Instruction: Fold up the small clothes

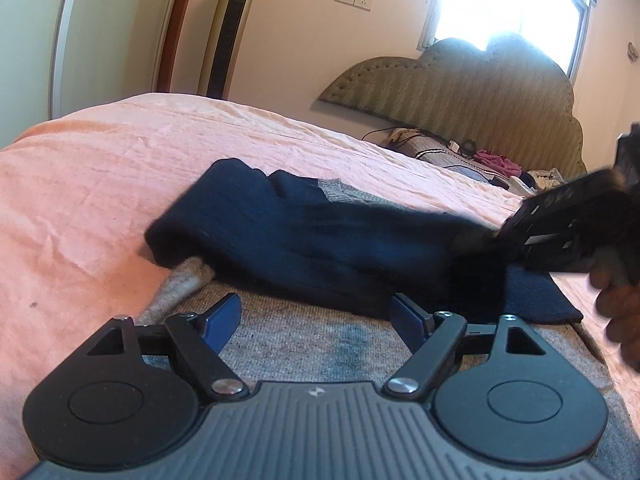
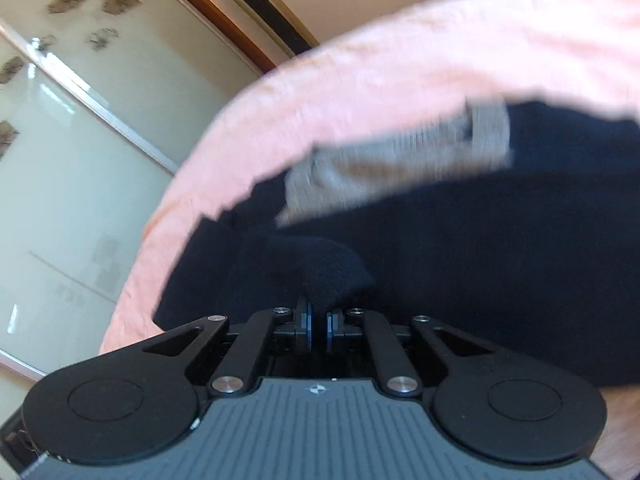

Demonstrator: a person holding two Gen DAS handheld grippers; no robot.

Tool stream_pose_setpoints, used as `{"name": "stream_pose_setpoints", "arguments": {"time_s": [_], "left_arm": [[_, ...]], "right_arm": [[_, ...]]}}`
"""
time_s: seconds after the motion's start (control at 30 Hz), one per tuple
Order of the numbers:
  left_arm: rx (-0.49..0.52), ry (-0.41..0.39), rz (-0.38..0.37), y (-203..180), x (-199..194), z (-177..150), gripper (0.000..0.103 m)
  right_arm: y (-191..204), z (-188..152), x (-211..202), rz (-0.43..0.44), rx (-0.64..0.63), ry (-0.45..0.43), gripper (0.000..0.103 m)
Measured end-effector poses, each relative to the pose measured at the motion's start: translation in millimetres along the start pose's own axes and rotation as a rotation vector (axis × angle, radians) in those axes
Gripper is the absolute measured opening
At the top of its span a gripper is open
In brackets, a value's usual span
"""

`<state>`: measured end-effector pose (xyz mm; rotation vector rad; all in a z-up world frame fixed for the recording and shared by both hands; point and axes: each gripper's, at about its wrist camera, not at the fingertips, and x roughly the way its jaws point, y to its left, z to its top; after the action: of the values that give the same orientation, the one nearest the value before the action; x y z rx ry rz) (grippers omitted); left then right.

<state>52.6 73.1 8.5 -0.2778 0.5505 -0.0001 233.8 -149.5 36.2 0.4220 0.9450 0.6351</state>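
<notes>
The left hand-held gripper hung released, its blue pads spread wide and holding nothing, low over a grey knit that lay spread on the bed. Just ahead of its fingertips a navy sleeve lay folded across the grey knit, one rounded end ahead and to the left, the other end reaching right. There the right hand-held gripper came in from the right side, blurred, its tip buried in the navy cloth, with the person's hand dark at the frame edge behind it. In the right wrist view, the right hand-held gripper was clenched on a bunched fold of navy cloth, the two blue pads nearly together with the fabric pinched between them and bulging up just ahead. Beyond that fold the navy cloth spread wide to the right, and a strip of grey knit showed further ahead, blurred. The pink sheet curved round the garment on the far and left sides. Far ahead of the left hand-held gripper stood a padded headboard with a heap of clothes at its foot, a tower fan to the left of it and a bright window above.
</notes>
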Motion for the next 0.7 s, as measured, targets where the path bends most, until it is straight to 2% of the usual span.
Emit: {"name": "stream_pose_setpoints", "arguments": {"time_s": [0.1,0.17,0.3,0.43,0.6,0.7], "left_arm": [[0.0,-0.005,-0.007,0,-1,-1,0.082],[0.001,-0.013,-0.015,0,-2,-1,0.082],[0.006,-0.018,-0.015,0,-2,-1,0.082],[-0.015,-0.036,0.006,7,-7,14,0.082],[-0.131,-0.059,0.082,45,10,65,0.082],[-0.213,-0.013,0.06,70,34,90,0.082]], "right_arm": [[-11,26,-35,-0.06,-0.061,-0.045,0.013],[-27,39,-48,-0.141,-0.093,-0.044,0.013],[-57,39,-46,-0.234,-0.076,-0.007,0.013],[-73,25,-38,-0.24,-0.048,-0.006,0.013],[-85,22,-57,-0.199,-0.014,-0.031,0.013],[-92,19,-60,-0.211,-0.01,-0.022,0.013]]}}
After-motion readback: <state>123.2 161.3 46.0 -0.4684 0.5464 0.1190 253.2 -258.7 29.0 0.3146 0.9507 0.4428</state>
